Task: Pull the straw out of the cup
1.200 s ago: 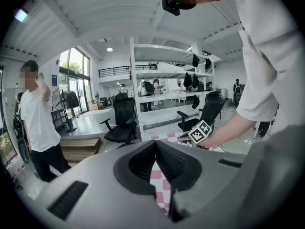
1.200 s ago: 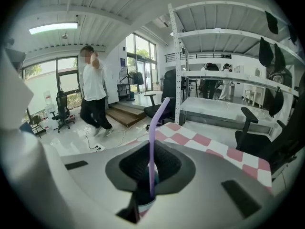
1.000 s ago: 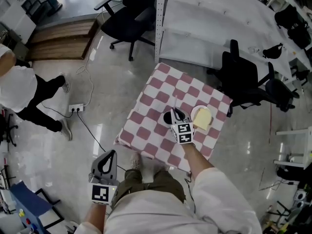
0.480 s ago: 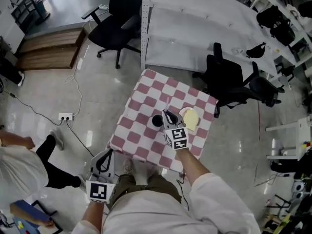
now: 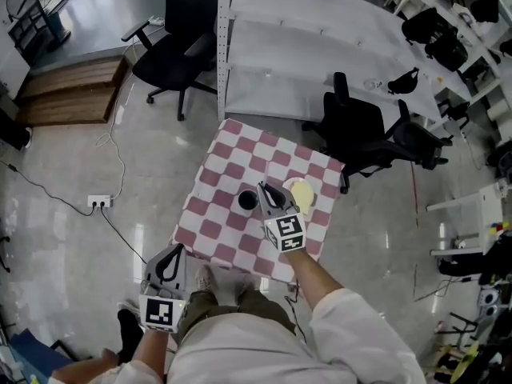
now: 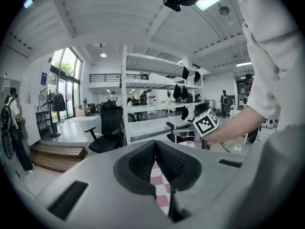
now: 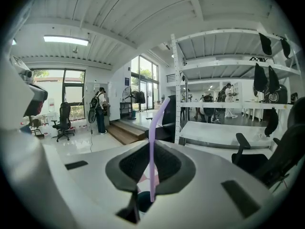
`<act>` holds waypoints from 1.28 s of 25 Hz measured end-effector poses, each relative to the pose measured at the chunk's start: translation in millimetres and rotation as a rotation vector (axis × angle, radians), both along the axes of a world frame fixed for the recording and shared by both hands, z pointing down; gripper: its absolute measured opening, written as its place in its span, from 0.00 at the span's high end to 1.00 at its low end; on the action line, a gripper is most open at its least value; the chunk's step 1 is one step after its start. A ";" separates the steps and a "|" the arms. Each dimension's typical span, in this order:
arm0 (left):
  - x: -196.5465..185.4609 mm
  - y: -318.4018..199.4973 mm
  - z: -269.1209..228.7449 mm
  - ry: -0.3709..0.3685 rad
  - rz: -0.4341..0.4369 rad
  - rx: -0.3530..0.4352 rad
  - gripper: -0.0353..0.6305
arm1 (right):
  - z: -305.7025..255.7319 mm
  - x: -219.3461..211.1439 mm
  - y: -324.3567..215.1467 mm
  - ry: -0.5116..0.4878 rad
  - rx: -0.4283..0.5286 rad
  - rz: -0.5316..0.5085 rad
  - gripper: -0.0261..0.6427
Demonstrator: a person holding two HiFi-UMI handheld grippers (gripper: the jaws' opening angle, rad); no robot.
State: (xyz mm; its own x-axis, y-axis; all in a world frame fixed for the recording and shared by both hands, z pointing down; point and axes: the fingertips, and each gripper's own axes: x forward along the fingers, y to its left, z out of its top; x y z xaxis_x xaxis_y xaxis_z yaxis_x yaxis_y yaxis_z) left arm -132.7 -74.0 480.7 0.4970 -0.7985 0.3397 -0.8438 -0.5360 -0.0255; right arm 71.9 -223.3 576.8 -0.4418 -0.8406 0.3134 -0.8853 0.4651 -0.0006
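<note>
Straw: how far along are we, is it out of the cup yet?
Done: the right tongs are shut on the straw, and its lower end shows bare over the cup, so it looks out or very nearly out. In hand: the straw held upright above the cup's mouth. Left: carry it clear of the cup. The left tongs are shut, empty, off by the table's edge.

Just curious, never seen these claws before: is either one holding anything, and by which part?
The right gripper pinches the purple straw by its lower half, bent top sticking up. The left gripper holds nothing.
</note>
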 end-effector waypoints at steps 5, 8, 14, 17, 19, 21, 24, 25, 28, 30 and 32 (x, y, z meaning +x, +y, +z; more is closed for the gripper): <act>4.2 0.2 -2.1 0.017 0.006 0.002 0.94 | -18.7 -1.0 6.2 -0.012 0.022 -0.003 0.92; 8.0 -0.4 -3.1 0.018 0.016 0.004 0.94 | -32.4 -0.2 10.5 -0.021 0.039 -0.006 0.92; 15.7 -3.4 -8.3 0.027 0.049 0.041 0.94 | -58.7 -0.2 22.9 -0.044 0.080 -0.009 0.92; 20.6 -3.1 -10.3 0.037 0.055 0.027 0.94 | -72.1 2.2 30.6 -0.049 0.098 -0.009 0.92; 23.9 -3.7 -11.0 0.041 0.066 0.033 0.94 | -79.1 4.5 36.2 -0.050 0.109 -0.008 0.92; 26.9 -5.0 -11.3 0.039 0.081 0.046 0.94 | -85.7 6.9 41.6 -0.055 0.120 -0.005 0.92; 31.7 -7.9 -13.5 0.044 0.099 0.062 0.94 | -96.8 11.0 49.6 -0.069 0.132 0.003 0.92; 33.4 -8.3 -13.9 0.047 0.103 0.061 0.94 | -101.3 12.1 52.6 -0.071 0.137 0.005 0.92; 38.5 -10.3 -16.1 0.051 0.124 0.073 0.94 | -116.2 13.9 61.2 -0.077 0.159 0.005 0.92; 41.8 -11.5 -16.8 0.053 0.135 0.076 0.94 | -125.5 15.0 66.4 -0.079 0.173 0.005 0.92; 44.5 -12.3 -16.2 0.056 0.144 0.078 0.94 | -132.6 16.7 71.6 -0.082 0.183 0.007 0.92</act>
